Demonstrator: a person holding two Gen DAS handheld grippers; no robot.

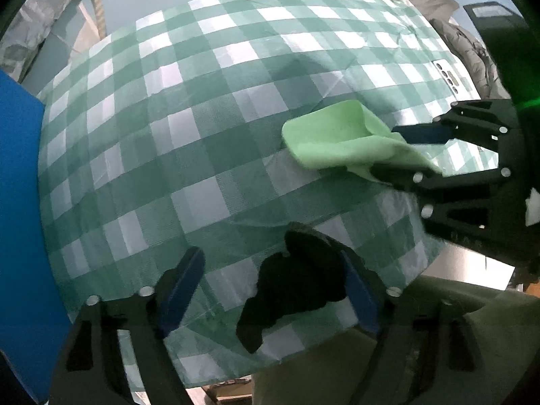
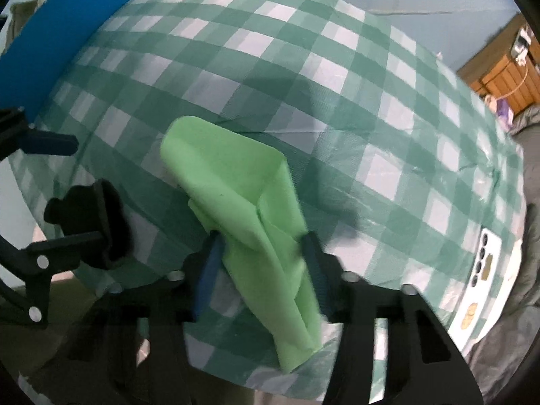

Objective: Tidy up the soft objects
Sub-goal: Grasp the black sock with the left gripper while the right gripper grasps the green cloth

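2 claws over a green-checked desk point(image 1: 209, 128).
The green cloth point(image 2: 243, 222) lies folded near the desk's front edge, clenched in the right claw point(image 2: 261, 263); the left claw point(image 1: 273, 290) stands released around a black cloth point(image 1: 297, 283) beside it.

1. We note the green cloth point(image 2: 236, 209) is soft, matt fabric.
2. We note the checked cover point(image 1: 202, 118) on the surface is thin, slightly glossy sheeting, creased.
3. We note the black cloth point(image 1: 297, 283) is matt.
4. We note the hand-held gripper point(image 2: 260, 260) is matt black plastic with shiny metal pins.
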